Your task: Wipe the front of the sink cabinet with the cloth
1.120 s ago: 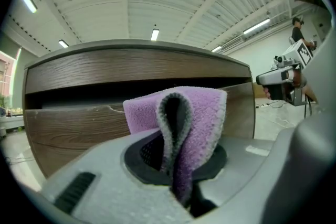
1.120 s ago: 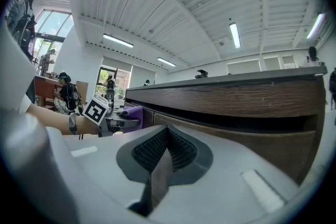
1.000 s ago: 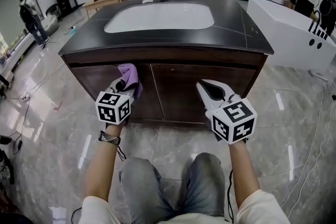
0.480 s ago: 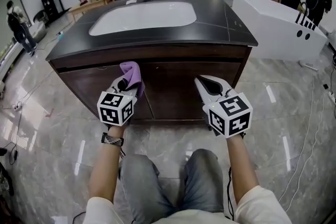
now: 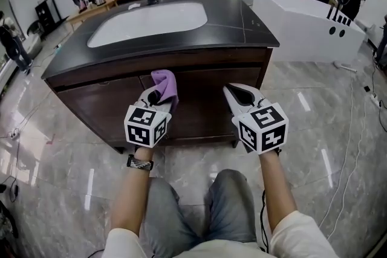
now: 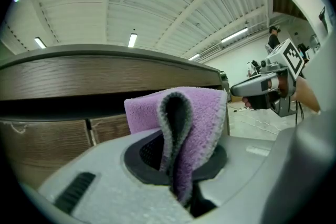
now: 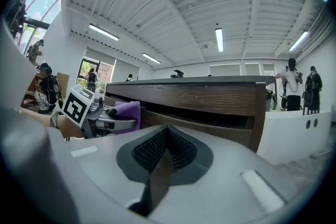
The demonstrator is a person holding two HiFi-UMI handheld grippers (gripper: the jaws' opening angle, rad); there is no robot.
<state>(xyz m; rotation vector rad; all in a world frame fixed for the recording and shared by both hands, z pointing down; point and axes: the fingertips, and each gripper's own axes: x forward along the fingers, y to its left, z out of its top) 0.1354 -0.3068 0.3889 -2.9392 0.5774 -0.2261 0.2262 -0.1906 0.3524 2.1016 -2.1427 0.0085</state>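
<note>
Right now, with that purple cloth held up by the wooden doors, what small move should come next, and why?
Probably press the cloth against the cabinet front and drag it sideways. The left gripper is shut on it near the front's upper edge, though I cannot tell if it touches; the right gripper is shut and empty.

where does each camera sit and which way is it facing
Head view: on the person's head, looking steeply down at the sink cabinet; forearms, knees, left claw and right claw show.
Left gripper view: on the left claw, looking along jaws shut on the cloth toward the cabinet front; right claw shows at right.
Right gripper view: on the right claw, jaws shut and empty, facing the cabinet; left claw shows at left.
Shared: all three show cabinet and cloth.
</note>
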